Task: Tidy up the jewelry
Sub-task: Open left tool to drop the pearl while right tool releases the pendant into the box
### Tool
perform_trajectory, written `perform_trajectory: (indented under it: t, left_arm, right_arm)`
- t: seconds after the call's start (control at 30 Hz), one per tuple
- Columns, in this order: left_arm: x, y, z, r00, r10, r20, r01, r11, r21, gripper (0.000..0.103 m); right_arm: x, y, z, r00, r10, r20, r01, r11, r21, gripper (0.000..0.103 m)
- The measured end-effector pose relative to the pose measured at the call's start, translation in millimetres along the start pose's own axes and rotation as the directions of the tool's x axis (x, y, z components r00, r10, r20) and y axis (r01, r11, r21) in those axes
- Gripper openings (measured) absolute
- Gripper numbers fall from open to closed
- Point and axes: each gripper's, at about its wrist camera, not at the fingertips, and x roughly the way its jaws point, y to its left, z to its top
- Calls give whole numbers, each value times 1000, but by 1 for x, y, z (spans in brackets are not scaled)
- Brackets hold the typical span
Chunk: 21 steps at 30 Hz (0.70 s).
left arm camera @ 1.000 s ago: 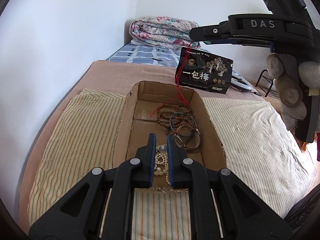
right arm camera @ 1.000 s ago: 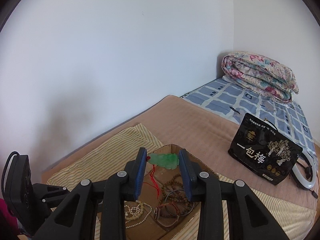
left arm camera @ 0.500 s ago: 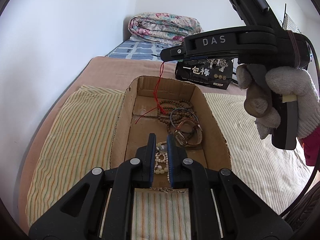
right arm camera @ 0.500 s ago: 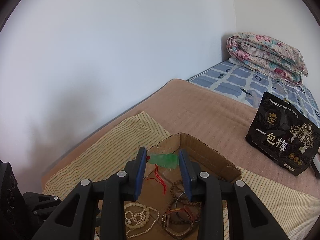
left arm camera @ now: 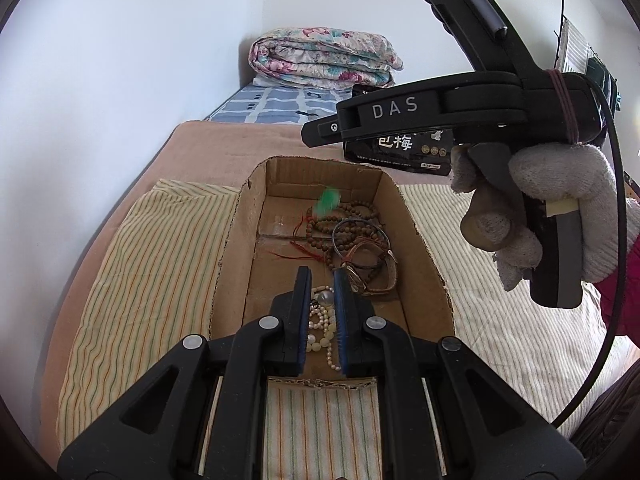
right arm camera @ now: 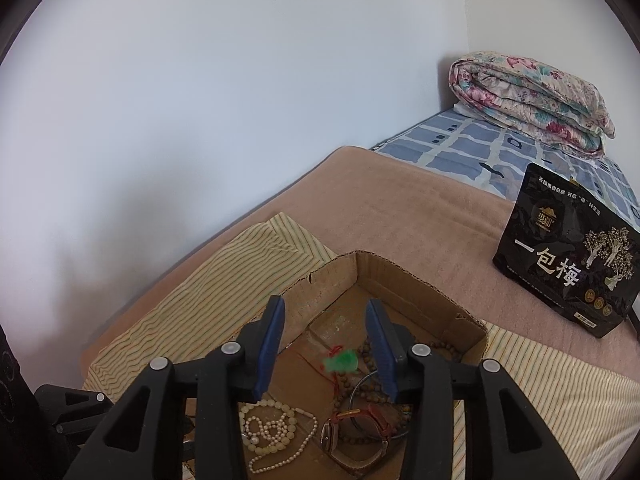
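An open cardboard box lies on a striped cushion and holds a pearl necklace, brown wooden beads, a dark bangle and a wristwatch. My right gripper hangs over the box's far end, its jaws opening. The green pendant on its red cord is a blur below the fingers, free of both pads. From the left wrist view the pendant drops beside the beads. My left gripper is shut over the pearls at the near end, gripping nothing.
A black snack pouch stands on the brown blanket beyond the box. A folded floral quilt lies in the far corner against the white wall. The striped cushion spreads on both sides of the box. A gloved hand holds the right gripper.
The right gripper came down over the box and its jaws spread apart. The green pendant left the pads and is falling into the box. The left gripper stayed put.
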Motion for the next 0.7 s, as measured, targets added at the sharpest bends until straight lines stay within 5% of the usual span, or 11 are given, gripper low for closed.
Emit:
perform_trajectory:
  t: [0.13,0.23,0.37,0.7]
  left_arm:
    - [1,-1,1,1000,4,-7,-4,1000,-5,14]
    - [-3,-1,1,1000,11,15,-11,1000,-9,53]
    - [-9,-4,4,999,20,30,-20,1000,-8,55]
    - [-32,-15,10,997,42,64,-42,999,10,58]
  right_arm:
    - [-6,-1,-1,1000,-16,16,16,1000,6,64]
    - [-11,-2,-1,999,-29,30,29,1000,11,77]
    - [-17,-1,-2,998,-46,38,46,999,7,87]
    - [-47,-1,-4,995,-63,72,63,998,12,90]
